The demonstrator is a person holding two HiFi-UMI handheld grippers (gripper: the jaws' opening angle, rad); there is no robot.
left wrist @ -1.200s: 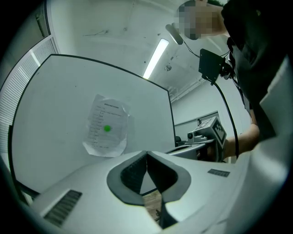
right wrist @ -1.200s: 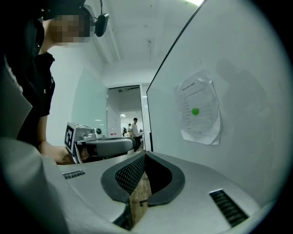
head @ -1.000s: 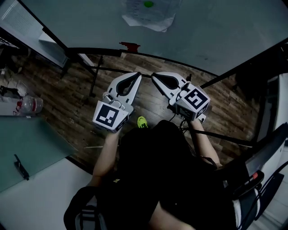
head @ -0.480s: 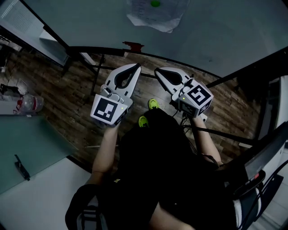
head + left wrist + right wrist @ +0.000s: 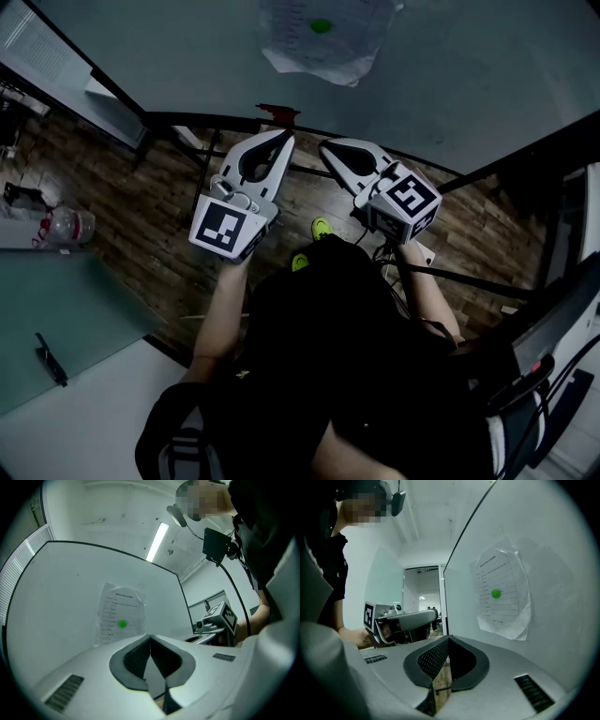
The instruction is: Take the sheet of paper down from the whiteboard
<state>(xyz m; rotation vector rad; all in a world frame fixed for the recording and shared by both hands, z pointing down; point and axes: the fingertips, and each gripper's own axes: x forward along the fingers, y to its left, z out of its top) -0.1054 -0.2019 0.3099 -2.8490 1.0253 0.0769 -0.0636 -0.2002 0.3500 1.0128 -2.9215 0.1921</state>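
Jaws closed and empty, the left gripper [image 5: 283, 139] and right gripper [image 5: 328, 147] are facing the whiteboard [image 5: 469, 75], its sheet of paper [image 5: 319, 42] hanging upright above, between them.

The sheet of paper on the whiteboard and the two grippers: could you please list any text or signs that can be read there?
Sheet of paper: a printed heading and lines, too small and blurred to read.
Left cube: black-and-white square pattern, no words.
Right cube: black-and-white square pattern, no words.
Striped label: blurred, unreadable.
No text is legible.
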